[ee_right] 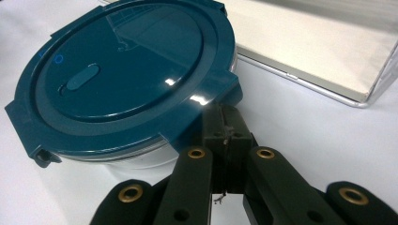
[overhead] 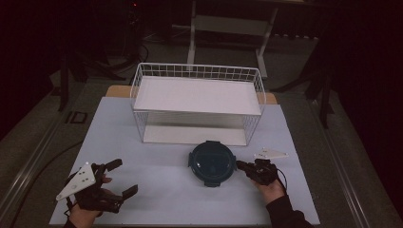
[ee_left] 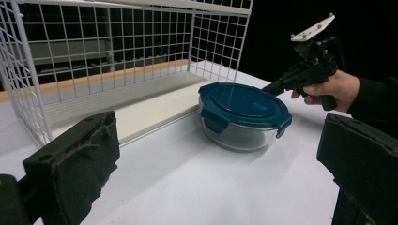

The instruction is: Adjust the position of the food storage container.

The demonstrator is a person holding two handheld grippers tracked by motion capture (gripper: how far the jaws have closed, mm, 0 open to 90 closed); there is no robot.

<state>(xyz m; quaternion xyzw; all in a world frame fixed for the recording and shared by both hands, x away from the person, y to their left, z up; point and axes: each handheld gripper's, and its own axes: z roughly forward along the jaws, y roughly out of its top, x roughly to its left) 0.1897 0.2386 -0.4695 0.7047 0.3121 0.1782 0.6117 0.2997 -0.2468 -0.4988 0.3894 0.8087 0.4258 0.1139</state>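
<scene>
High view, container: a round glass container with a dark teal lid [overhead: 212,162] sits on the white worktop [overhead: 157,180] at centre frame, just in front of the white wire basket [overhead: 197,102].
High view, right gripper: the right gripper [overhead: 242,166] lies right of centre, its tip at the lid's right edge.
High view, left gripper: the left gripper [overhead: 124,177] rests at lower left, well apart from the container, jaws spread wide.

Left gripper view, jaws: two black padded jaws stand far apart at the bottom corners with nothing between them.
Left gripper view, container: the container [ee_left: 241,115] stands mid-frame, and its clear glass body shows under the lid.
Left gripper view, other hand: the right gripper [ee_left: 270,87] reaches in from the upper right, tip against the lid's far rim.

Right gripper view, jaws: pressed together at bottom centre, tips touching the latch tab [ee_right: 213,96] on the lid [ee_right: 126,75]; whether they pinch it I cannot tell.
Right gripper view, basket: a corner of the basket's white floor panel [ee_right: 319,51] fills the upper right.

Judged step: probably working this latch tab loose.
Doing it well: lever the tab gently outward at its lower edge; bring the free left gripper in to steady the glass, since the container may slide or tip.
</scene>
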